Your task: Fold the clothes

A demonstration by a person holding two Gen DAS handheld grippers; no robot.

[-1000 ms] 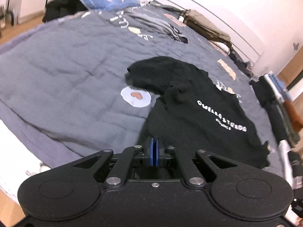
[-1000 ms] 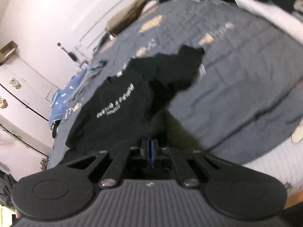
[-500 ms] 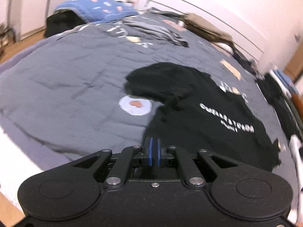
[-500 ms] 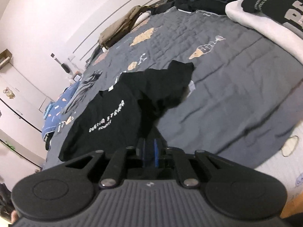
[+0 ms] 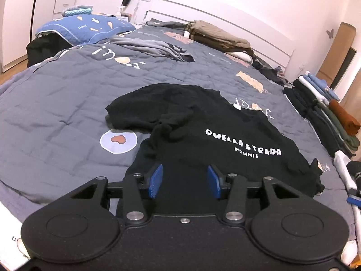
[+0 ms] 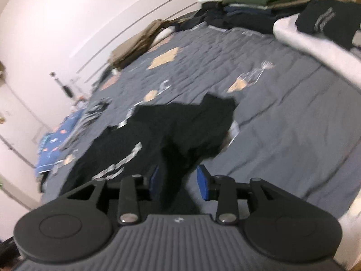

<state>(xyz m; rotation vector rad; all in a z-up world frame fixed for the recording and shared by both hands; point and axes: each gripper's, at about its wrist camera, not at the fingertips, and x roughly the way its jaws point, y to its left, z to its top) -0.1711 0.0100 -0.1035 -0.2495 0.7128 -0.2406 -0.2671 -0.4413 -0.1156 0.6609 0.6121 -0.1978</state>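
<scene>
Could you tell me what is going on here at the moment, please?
A person with a handheld claw in each hand is folding clothes on a bed with a grey quilt. A black T-shirt with white lettering lies rumpled on it, one sleeve turned over. The left claw and the right claw are both opening above the shirt's near edge, pads off the cloth, so neither grips it. Stacks of folded clothes sit along the bed's edge.

A: How many garments are spread flat on the quilt point(image 5: 56, 103)?
B: One black T-shirt point(image 5: 203, 135) is counted.
A: And grippers?
B: Two are counted: the left gripper point(image 5: 184, 181) and the right gripper point(image 6: 179, 183), each fitted with two blue pads point(image 5: 155, 181).
</scene>
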